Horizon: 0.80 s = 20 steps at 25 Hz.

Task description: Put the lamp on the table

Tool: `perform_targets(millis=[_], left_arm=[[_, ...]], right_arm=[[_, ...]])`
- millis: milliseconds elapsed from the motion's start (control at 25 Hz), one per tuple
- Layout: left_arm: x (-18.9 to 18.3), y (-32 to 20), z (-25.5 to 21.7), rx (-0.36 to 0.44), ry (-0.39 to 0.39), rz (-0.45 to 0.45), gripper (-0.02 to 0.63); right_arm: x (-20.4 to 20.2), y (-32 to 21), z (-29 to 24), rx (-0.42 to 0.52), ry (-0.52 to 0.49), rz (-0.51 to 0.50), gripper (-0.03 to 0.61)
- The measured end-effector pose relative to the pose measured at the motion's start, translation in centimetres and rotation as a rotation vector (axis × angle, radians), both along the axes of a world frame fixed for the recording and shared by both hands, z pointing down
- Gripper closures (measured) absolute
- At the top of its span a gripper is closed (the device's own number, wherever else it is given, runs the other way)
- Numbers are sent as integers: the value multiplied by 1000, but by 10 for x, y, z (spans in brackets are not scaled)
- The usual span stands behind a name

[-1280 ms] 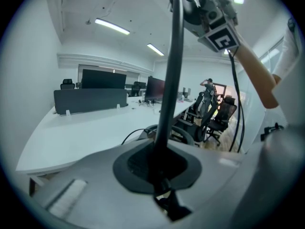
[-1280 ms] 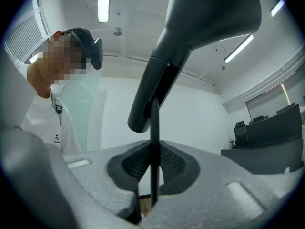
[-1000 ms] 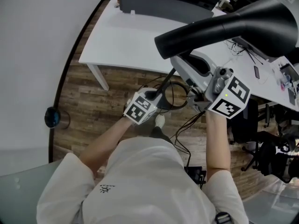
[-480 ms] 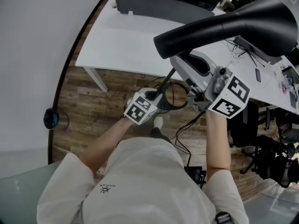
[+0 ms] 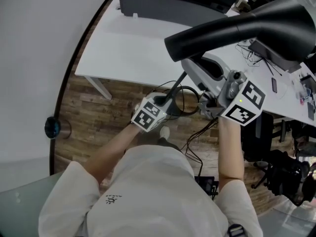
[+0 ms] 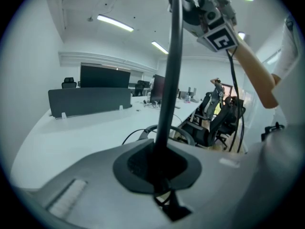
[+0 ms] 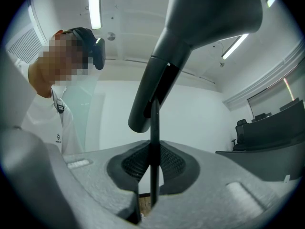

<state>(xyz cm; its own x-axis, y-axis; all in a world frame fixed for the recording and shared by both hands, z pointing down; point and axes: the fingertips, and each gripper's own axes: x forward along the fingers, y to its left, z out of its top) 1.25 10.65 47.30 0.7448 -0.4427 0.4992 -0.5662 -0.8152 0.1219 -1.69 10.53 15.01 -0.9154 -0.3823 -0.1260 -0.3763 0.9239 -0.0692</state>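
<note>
The left gripper (image 6: 160, 168) has its jaws shut tight on the thin black pole (image 6: 167, 89) of the lamp (image 5: 237, 28), low on its length; the pole rises from the pads, a little tilted, towards the top of the left gripper view, where the right gripper's marker cube shows. The right gripper (image 7: 152, 168) has its jaws drawn narrow and clamped on the same pole higher up, just under the head (image 7: 205, 27); the head is a big, black, tapering shade that fills the top of the right gripper view. The lamp is thus held in the air by both grippers, not yet set on the table (image 5: 128, 48). In the head view the head lies across the table's near right part, while the lower pole and the left gripper are over the wood floor (image 5: 98, 107), just before the table's edge. A black cable (image 5: 185, 100) loops beside the pole between the two grippers; where it ends I cannot tell. The person's forearms reach forward from a white shirt (image 5: 148, 191), the left one low, the right one higher and close to the table. The table is white and mostly bare, with a dark grey divider (image 5: 163, 6) standing along its far side; small items and wires lie at its right end, too small to name. Black chairs (image 5: 284, 177) stand at the right; a dark round thing (image 5: 52, 127) sits on the floor at the left by the wall.
</note>
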Motion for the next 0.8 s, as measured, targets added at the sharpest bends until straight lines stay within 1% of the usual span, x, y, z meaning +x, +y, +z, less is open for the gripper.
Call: perform_targets(millis=[120,400,560,800], left_arm=[[10,-17,-3,3,7,-5,601],[31,-48,-1,-13,-6,-30,601],[44,-68,0,0,-7,-45,603],[60,-94,4,-6,-9,-67,603]], right_arm=[[8,-17,-1,1,-2,-8,543],[32,-51,1,-7,-7,-33,543],[46,-69,0,-7,-15,-47,543],[63,-97,3,-12,-18,-69,543]])
